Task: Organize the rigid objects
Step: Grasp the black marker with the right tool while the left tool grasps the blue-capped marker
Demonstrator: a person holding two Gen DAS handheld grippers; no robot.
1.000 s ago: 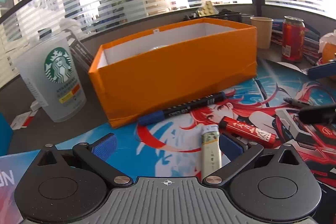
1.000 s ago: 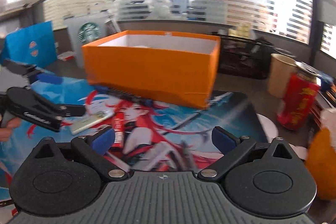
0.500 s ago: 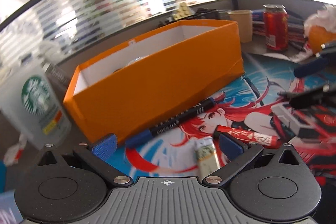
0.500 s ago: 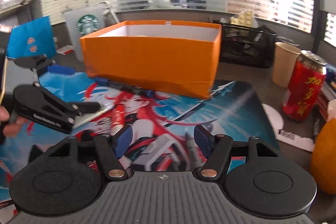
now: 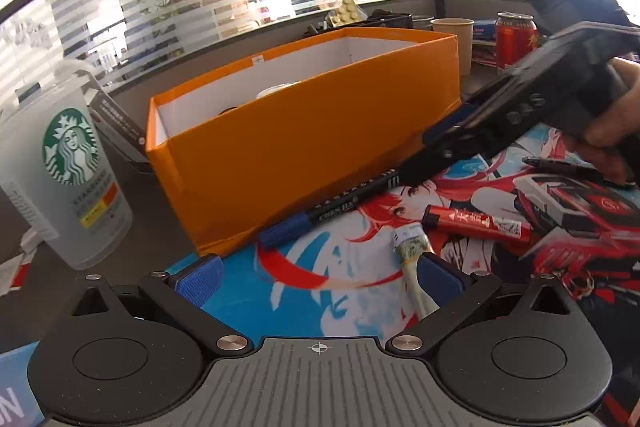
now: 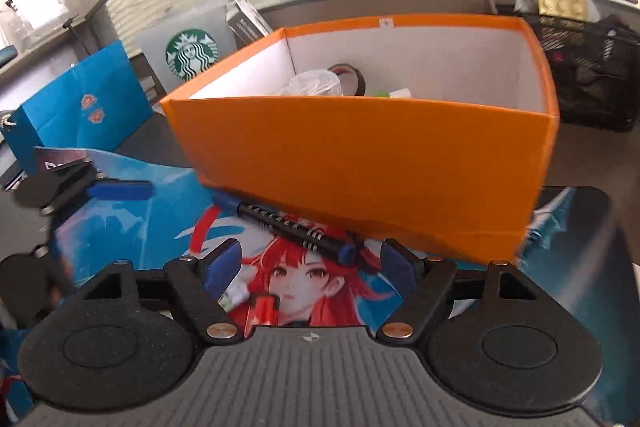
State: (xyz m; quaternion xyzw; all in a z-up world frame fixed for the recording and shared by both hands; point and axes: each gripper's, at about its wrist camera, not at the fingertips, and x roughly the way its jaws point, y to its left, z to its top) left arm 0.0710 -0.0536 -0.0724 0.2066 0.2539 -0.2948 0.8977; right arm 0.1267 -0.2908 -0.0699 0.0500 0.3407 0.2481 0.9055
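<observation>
An orange box (image 5: 320,131) stands on the anime desk mat (image 5: 320,279); it also shows in the right wrist view (image 6: 360,163), holding a tape roll (image 6: 352,75) and a plastic cup (image 6: 312,83). A black-and-blue marker (image 5: 340,205) lies along the box's front, with a red lighter (image 5: 476,223) and a pale lighter (image 5: 412,259) near it. My left gripper (image 5: 318,277) is open, its right finger by the pale lighter. My right gripper (image 6: 310,265) is open above the marker's end (image 6: 296,227), close to the box front.
A Starbucks cup (image 5: 68,171) stands left of the box. A paper cup (image 5: 454,39) and a red can (image 5: 514,41) stand at the back right. A black pen (image 5: 568,167) lies on the mat. A blue bag (image 6: 80,115) and a black mesh organizer (image 6: 592,75) flank the box.
My right gripper has moved forward and left, over the marker and up to the box, and its jaws have narrowed then reopened. My left gripper has shifted slightly and stayed open.
</observation>
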